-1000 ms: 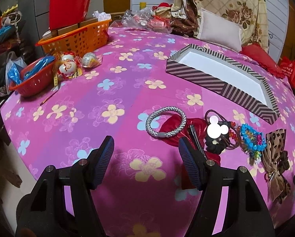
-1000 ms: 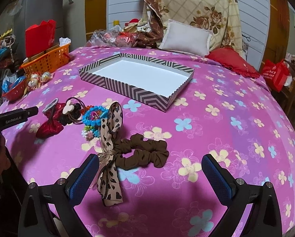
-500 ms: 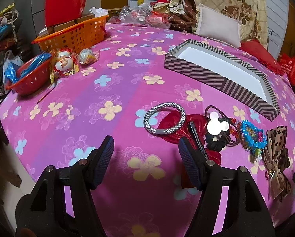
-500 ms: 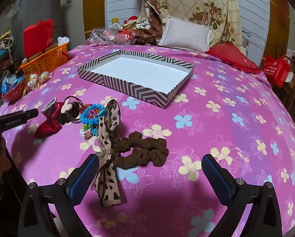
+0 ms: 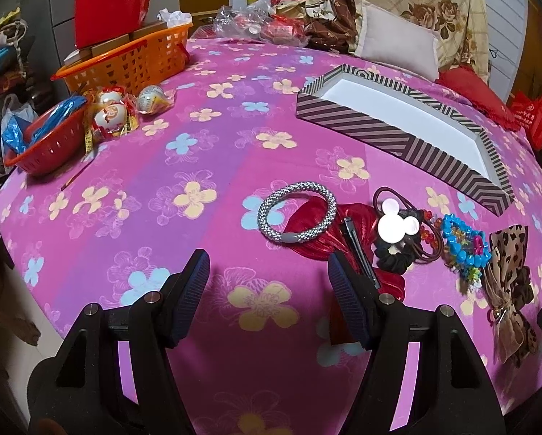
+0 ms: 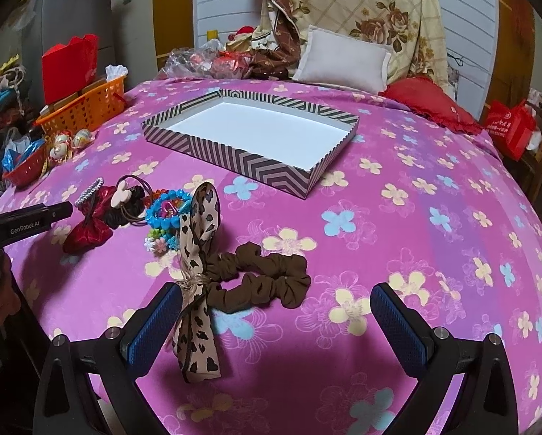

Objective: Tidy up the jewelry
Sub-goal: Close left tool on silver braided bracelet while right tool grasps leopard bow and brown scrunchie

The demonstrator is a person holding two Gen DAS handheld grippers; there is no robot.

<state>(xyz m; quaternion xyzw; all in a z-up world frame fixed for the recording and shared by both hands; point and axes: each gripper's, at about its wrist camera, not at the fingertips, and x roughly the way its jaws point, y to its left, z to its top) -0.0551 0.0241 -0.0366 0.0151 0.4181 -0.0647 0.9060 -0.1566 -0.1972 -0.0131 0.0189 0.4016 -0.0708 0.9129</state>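
Note:
On the pink flowered cloth lies a row of accessories: a silver braided bracelet (image 5: 297, 212), a red satin bow (image 5: 325, 233) with a black clip, a mouse-head hair tie (image 5: 394, 228), a blue bead bracelet (image 5: 464, 243) and a leopard bow (image 5: 510, 286). A striped tray (image 5: 397, 137) with a white floor stands beyond them. My left gripper (image 5: 269, 282) hovers open just short of the silver bracelet. My right gripper (image 6: 276, 311) is open around the brown scrunchie (image 6: 260, 277), whose leopard bow (image 6: 198, 253) brushes the left finger. The striped tray (image 6: 256, 168) lies ahead.
An orange basket (image 5: 129, 61) holding a red bag, a red bowl (image 5: 42, 141) and wrapped eggs (image 5: 111, 112) crowd the far left. Pillows (image 6: 343, 58) and plastic bags line the back. The left gripper's body (image 6: 24, 223) shows at the right view's left edge. A red bag (image 6: 510, 127) stands far right.
Both grippers have edged forward over the cloth. The left one is closer to the silver bracelet, and the right one has closed in on the scrunchie. Both stay open.

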